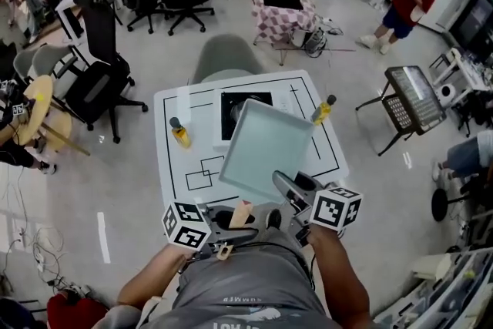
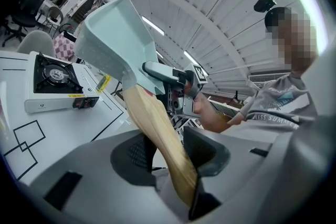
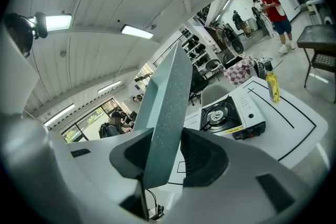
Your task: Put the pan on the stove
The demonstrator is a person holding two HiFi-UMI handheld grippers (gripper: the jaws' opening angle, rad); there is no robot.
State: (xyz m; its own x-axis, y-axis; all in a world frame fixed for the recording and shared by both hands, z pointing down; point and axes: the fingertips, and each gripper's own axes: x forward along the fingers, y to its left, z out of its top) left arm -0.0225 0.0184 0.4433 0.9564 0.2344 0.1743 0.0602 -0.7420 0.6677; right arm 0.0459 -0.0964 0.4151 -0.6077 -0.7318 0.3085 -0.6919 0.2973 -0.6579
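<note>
A square mint-green pan [image 1: 266, 141] with a wooden handle [image 1: 241, 213] hangs tilted above the near half of the white table [image 1: 327, 158]. My left gripper [image 1: 231, 227] is shut on the wooden handle [image 2: 152, 128], which runs up between its pads to the pan [image 2: 118, 34]. My right gripper [image 1: 286, 187] is shut on the pan's near right rim; that wall [image 3: 168, 107] stands edge-on between its pads. The portable gas stove [image 1: 243, 115] sits on the table's far middle, beyond and below the pan; it also shows as the stove [image 2: 52, 81] and the stove [image 3: 231, 115].
Two yellow bottles stand on the table, one at the left [image 1: 179, 133] and one at the right [image 1: 322, 110]. Black outlines are marked on the tabletop. Office chairs [image 1: 100, 73], a folding table [image 1: 412, 100] and a person in red [image 1: 404, 8] stand around.
</note>
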